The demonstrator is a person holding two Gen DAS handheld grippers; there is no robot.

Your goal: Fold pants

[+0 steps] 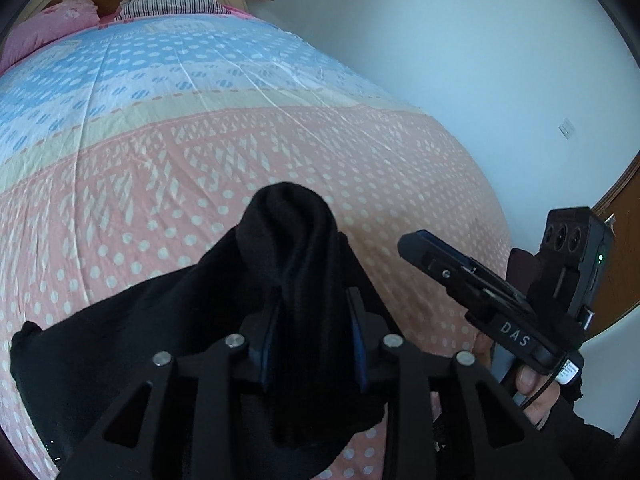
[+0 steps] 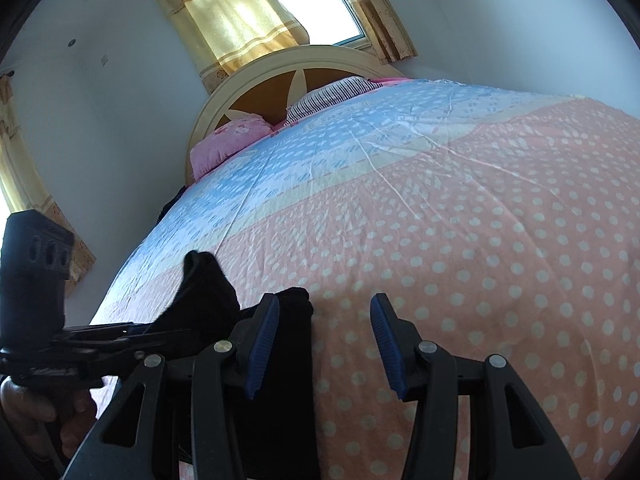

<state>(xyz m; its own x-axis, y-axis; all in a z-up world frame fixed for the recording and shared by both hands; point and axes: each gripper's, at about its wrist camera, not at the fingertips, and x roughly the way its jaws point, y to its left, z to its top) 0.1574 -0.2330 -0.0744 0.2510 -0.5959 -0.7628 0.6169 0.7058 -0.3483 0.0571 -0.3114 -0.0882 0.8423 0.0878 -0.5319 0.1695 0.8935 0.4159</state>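
The black pants lie bunched at the near end of the bed. My left gripper is shut on a bunched fold of them, which sticks up between the blue pads. In the right wrist view the pants sit at lower left, under the left finger. My right gripper is open and empty, its blue pads wide apart over the bedspread. It also shows in the left wrist view, to the right of the pants. The left gripper shows at the left of the right wrist view, holding the pants.
The bed has a pink, yellow and blue dotted bedspread. A pink pillow and a striped pillow lie by the round headboard. A curtained window is behind. A white wall runs along the bed's right side.
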